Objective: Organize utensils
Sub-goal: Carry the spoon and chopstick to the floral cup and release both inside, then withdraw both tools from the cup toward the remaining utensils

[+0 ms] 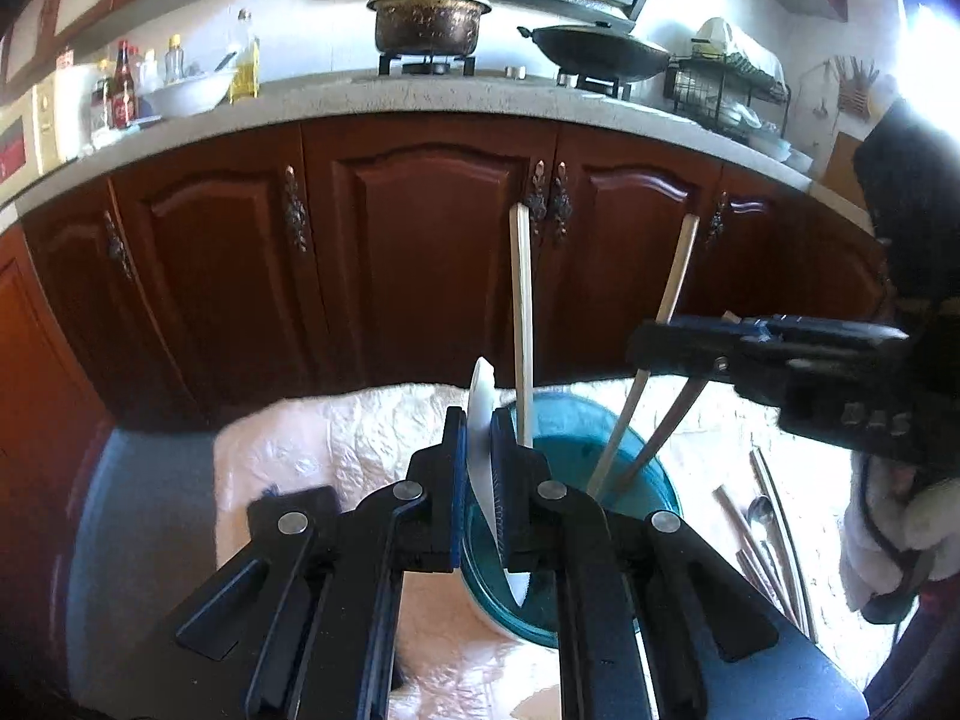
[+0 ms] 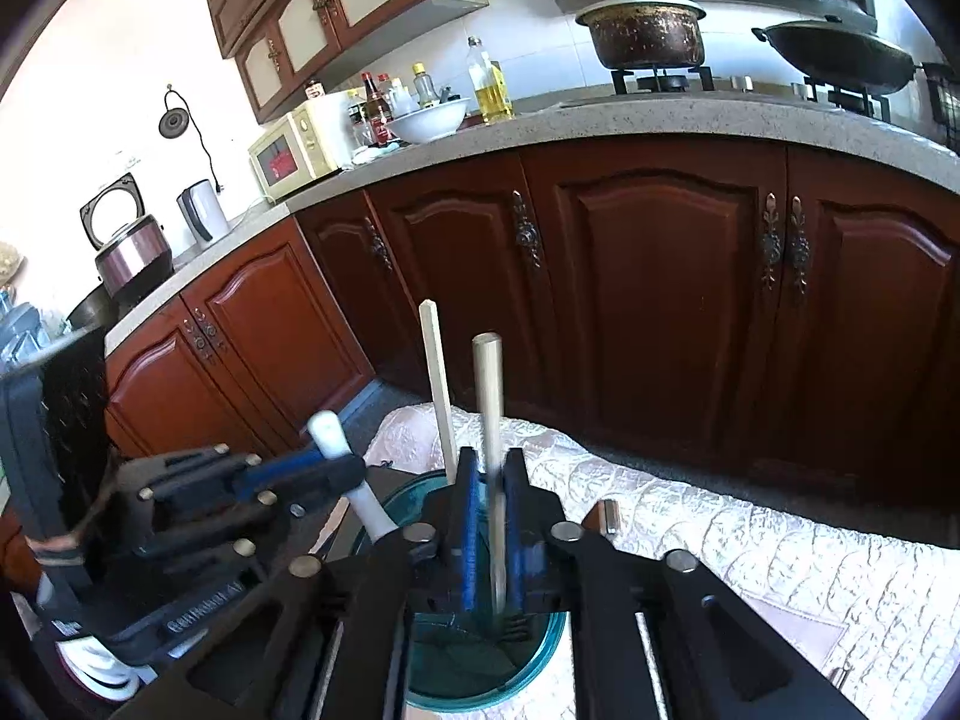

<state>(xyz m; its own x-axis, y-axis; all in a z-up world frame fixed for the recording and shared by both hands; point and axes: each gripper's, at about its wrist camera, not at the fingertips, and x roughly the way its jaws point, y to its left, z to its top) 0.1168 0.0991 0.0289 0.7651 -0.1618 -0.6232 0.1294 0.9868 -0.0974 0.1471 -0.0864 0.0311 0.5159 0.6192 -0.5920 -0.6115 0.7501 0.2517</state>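
Left gripper (image 1: 478, 450): fingers nearly together, pinching white spoon handle (image 1: 483, 420); spoon bowl hanging inside teal cup (image 1: 600, 450) on white quilted cloth (image 1: 336, 438).

Teal cup: holding wooden chopsticks; one chopstick (image 1: 521, 312) standing near upright just beside left gripper.

Right gripper (image 2: 491, 480): fingers slightly parted, second chopstick (image 2: 489, 384) sitting between pads, lower end in cup; contact with pads unclear.

Remaining utensils (image 1: 765, 534) lying on cloth at right.
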